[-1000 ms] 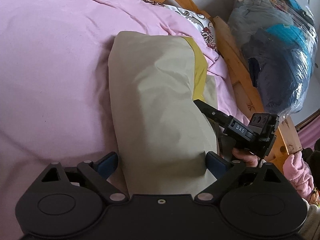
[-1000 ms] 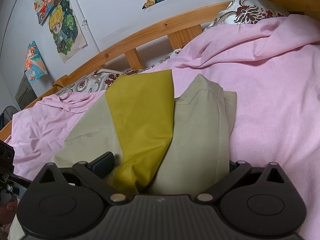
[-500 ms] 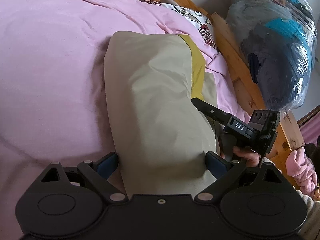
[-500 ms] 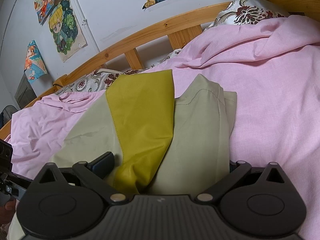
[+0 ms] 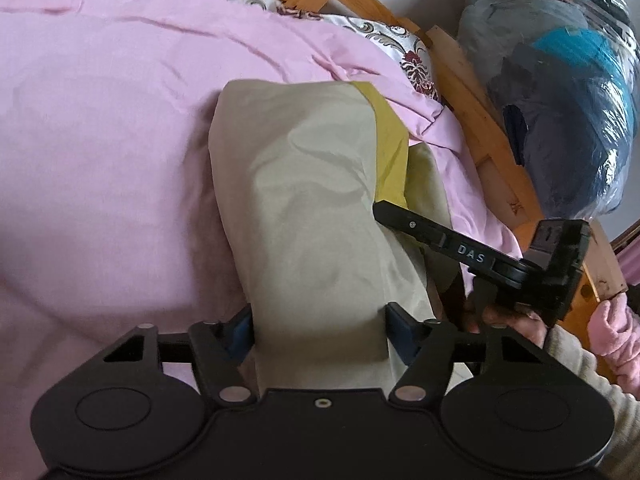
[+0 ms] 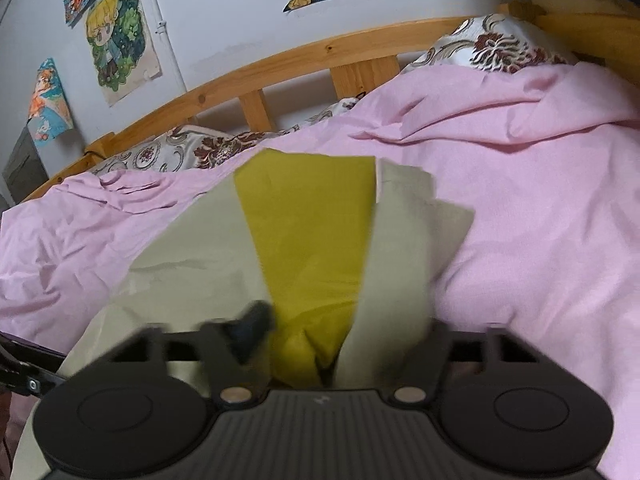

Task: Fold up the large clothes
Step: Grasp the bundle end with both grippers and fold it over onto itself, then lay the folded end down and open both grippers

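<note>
A beige garment with a mustard-yellow panel (image 5: 312,200) lies folded into a long strip on the pink bed cover (image 5: 100,140). My left gripper (image 5: 320,324) is open, its blue-padded jaws straddling the near end of the strip. My right gripper (image 6: 344,336) is open too, the cloth (image 6: 304,232) bunched between its jaws; its right finger is hidden under the fabric. The right gripper also shows in the left wrist view (image 5: 384,210), with its finger on the garment's right edge.
A wooden bed frame (image 6: 320,56) runs behind floral pillows (image 6: 496,44). A clear plastic bag of clothes (image 5: 560,92) stands beyond the frame at the right. Posters (image 6: 116,48) hang on the wall.
The left gripper has moved forward along the strip. The right gripper has pushed further onto the cloth, its jaws narrower, and the yellow panel has bunched up between them.
</note>
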